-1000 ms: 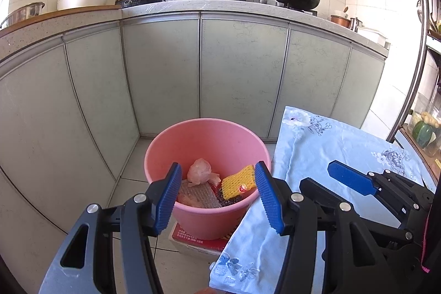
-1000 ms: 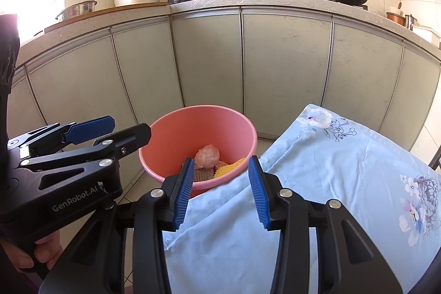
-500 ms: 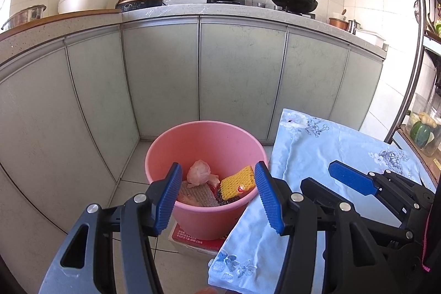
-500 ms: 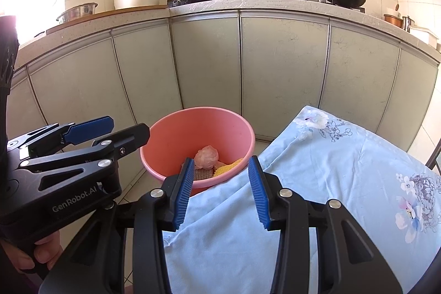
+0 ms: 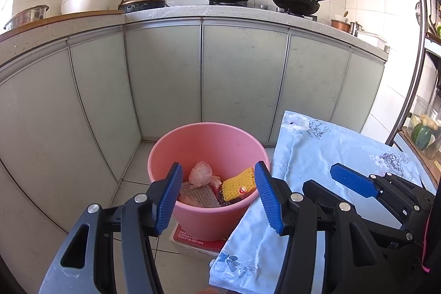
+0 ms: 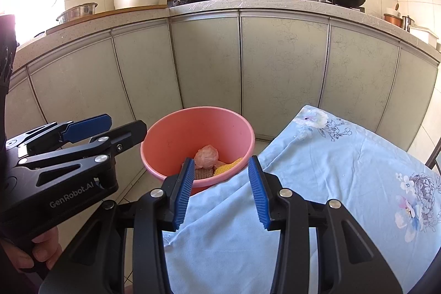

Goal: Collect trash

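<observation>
Trash (image 5: pixel 238 185), perhaps four pieces, one bucket (image 5: pixel 165 156)

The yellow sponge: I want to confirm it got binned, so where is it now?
In the left wrist view the yellow sponge lies inside the pink bucket, on its right side, beside the crumpled pink bag.

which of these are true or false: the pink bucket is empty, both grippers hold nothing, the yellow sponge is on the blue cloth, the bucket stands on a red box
1. The pink bucket is empty. False: it holds a yellow sponge, a crumpled pink bag and other scraps.
2. The left gripper and right gripper hold nothing. True: both are open with nothing between them.
3. The sponge lies on the blue cloth. False: it is inside the bucket.
4. The bucket stands on a red box. True.
</observation>
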